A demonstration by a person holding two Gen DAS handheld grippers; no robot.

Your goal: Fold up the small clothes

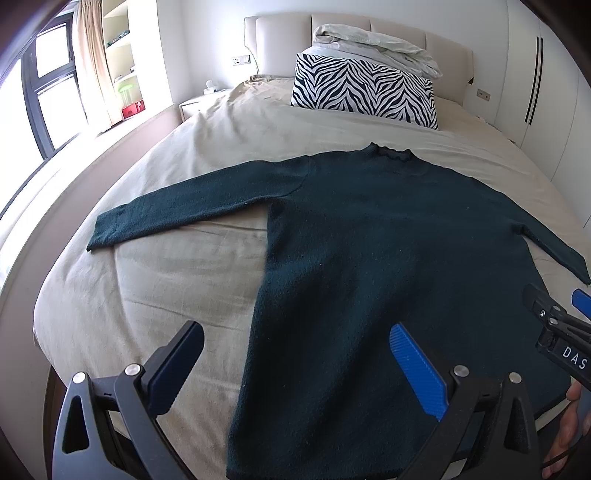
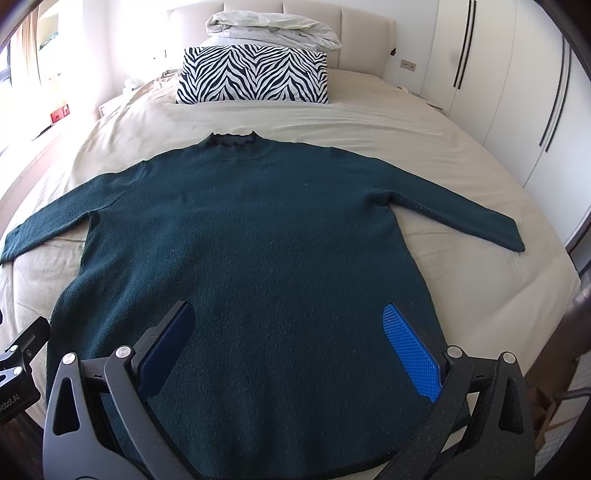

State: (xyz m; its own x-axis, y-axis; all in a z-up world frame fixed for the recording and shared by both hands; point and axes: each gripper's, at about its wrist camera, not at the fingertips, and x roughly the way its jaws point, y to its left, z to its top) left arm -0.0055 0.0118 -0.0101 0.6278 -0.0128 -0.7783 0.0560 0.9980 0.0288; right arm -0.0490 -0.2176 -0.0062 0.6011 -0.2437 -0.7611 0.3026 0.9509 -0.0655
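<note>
A dark green sweater (image 2: 243,236) lies flat and spread out on the near half of a bed, collar toward the far end, both sleeves stretched out left and right. The beige bedsheet (image 2: 369,122) under it is lightly wrinkled. At the far end a zebra-print pillow (image 2: 255,75) leans at the padded headboard (image 2: 362,26) with a crumpled white duvet (image 2: 273,27) on top. White wardrobes (image 2: 517,92) line the right wall; a window (image 1: 48,81) with a curtain is on the left. The left gripper (image 1: 295,369) hovers over the sweater's near left edge, fingers spread wide. The right gripper (image 2: 288,347) hovers over the near hem, fingers likewise wide apart, gripping nothing.
</note>
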